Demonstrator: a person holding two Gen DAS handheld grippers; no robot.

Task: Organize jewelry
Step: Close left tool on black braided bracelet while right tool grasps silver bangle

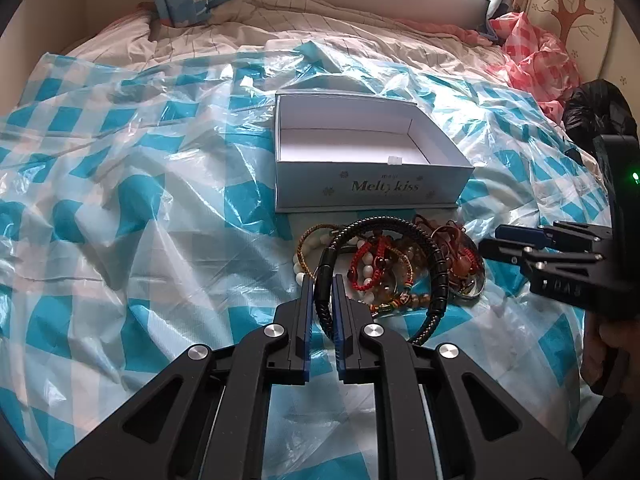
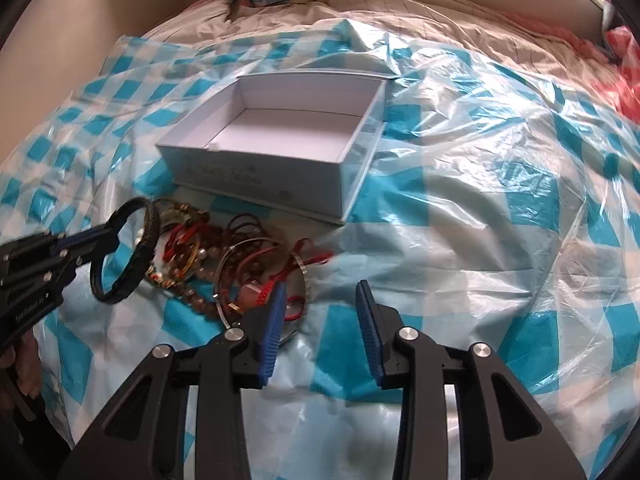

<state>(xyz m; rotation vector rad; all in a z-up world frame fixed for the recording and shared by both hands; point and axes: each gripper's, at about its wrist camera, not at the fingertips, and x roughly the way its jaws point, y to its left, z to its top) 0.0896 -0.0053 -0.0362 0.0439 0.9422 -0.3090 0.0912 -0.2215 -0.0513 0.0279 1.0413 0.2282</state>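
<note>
on a bed covered with blue-checked plastic sheeting (image 1: 120, 184), a black braided bracelet (image 1: 326, 300) is clamped between the jaws of the left hand-held gripper (image 1: 322, 296), at the near side of a tangled heap of bracelets (image 2: 192, 256). an open white box (image 1: 360, 148) is set just beyond the heap, toward the head of the bed. the right hand-held gripper (image 2: 322, 304) is held apart, with nothing between its jaws, beside the heap. neighbouring cords could be dragged along if snagged, and the bracelet could be dropped short of the box if the narrow grip slips.

One open white box (image 1: 372, 182), two grippers, one black braided bracelet (image 1: 434, 264), one heap of bracelets (image 1: 384, 268), too tangled to count.
</note>
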